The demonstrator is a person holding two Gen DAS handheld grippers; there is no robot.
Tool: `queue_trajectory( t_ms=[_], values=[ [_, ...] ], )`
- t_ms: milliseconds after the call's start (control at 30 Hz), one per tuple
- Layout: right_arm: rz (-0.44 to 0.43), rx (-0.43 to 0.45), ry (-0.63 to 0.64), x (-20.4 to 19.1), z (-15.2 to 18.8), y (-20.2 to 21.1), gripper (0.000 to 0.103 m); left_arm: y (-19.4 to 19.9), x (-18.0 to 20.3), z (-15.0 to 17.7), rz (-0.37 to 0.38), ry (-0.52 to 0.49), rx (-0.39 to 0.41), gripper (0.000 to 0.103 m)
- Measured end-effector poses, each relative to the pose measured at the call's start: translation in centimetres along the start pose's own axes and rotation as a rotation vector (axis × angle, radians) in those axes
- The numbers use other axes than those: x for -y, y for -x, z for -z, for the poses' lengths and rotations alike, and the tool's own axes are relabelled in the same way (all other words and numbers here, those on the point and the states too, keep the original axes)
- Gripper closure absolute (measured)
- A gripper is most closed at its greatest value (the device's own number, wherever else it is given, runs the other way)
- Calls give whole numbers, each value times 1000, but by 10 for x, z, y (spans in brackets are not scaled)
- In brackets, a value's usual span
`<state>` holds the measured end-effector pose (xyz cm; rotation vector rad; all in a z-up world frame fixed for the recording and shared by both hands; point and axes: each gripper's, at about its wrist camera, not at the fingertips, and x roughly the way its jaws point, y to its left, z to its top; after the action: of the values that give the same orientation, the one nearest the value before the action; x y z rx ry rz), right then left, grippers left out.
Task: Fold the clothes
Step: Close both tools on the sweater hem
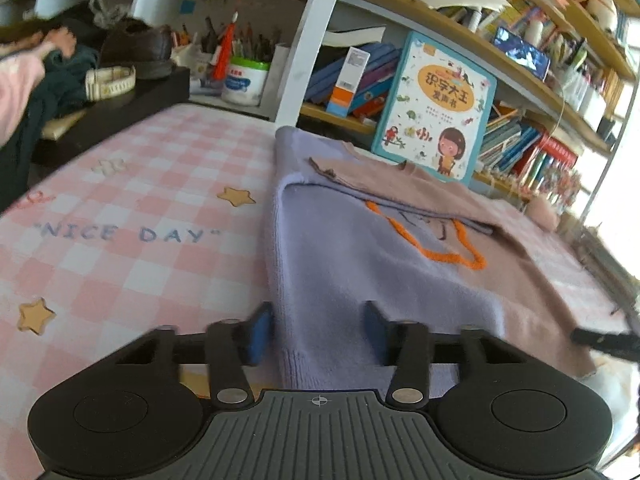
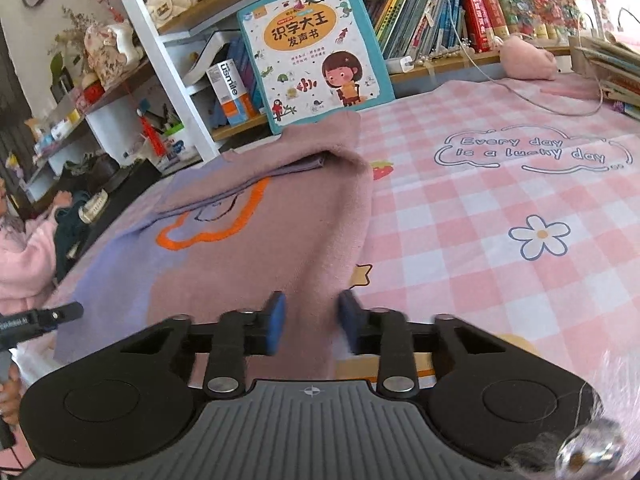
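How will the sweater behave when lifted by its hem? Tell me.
Probably floppy: the sweater is soft knit, already folded over itself, so unheld parts would likely sag. Its fuzzy surface should not slip between the pads of the left gripper and right gripper. Pushed, it would probably bunch on the checked sheet rather than slide.

A bench covered by a pink-and-white checked cloth carries everything here. The cloth is printed with yellow stars, a white flower, a small strawberry and two slogans, "NICE DAY" and "Every day is a lucky day" (the second inside a cloud outline). Lying flat on it is a soft knitted sweater in lilac and dusty pink with an orange outline stitched on the front, partly folded over itself. At the bench's far edge a turquoise-bordered children's picture book stands upright, and a pink plush toy sits near the far right corner.
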<state>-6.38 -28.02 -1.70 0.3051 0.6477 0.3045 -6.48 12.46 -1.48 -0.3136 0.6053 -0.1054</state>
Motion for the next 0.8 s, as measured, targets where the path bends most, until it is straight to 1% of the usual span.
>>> queue_trajectory(
  t_ms=[33, 67, 100, 133, 233, 300, 333, 400, 433, 467, 533, 633, 700, 733, 767, 800],
  values=[
    [3, -3, 7, -1, 0, -1, 89, 0, 0, 0, 2, 4, 2, 76],
    [-9, 5, 3, -2, 0, -1, 90, 0, 2, -1, 1, 3, 7, 87],
    [-22, 13, -2, -3, 0, 0, 91, 2, 4, -2, 5, -6, 18, 92],
    [-48, 38, -7, -4, -1, 3, 91, 6, 7, -3, 17, -18, 32, 94],
    [-148, 90, -40, -6, -5, 11, 91, 13, 17, -7, 42, -57, 52, 94],
    [-157, 86, -42, -7, -7, 11, 91, 13, 19, -8, 43, -74, 44, 94],
    [-141, 70, -38, -7, -7, 9, 91, 12, 18, -7, 38, -72, 33, 92],
    [-107, 36, -52, -3, -5, 6, 85, 9, 13, -5, 35, -62, -6, 89],
    [-91, 18, -70, 0, -3, 3, 76, 8, 11, -3, 35, -59, -27, 82],
    [-95, 11, -101, 6, -2, 2, 63, 7, 8, -1, 36, -57, -48, 74],
    [-108, 4, -145, 13, 0, 1, 62, 7, 5, 2, 42, -61, -69, 70],
    [-133, 4, -184, 20, 1, 0, 63, 7, 4, 3, 60, -56, -66, 70],
    [-135, 6, -185, 21, 1, 0, 65, 6, 1, 5, 76, -40, -57, 71],
    [-129, 7, -171, 19, 2, 1, 71, 6, -1, 5, 80, -33, -54, 73],
    [-124, -3, -159, 18, 3, 0, 84, 5, -2, 5, 82, -30, -52, 78],
    [-128, -16, -157, 18, 4, -1, 88, 5, -2, 5, 78, -31, -51, 82]
  ],
)
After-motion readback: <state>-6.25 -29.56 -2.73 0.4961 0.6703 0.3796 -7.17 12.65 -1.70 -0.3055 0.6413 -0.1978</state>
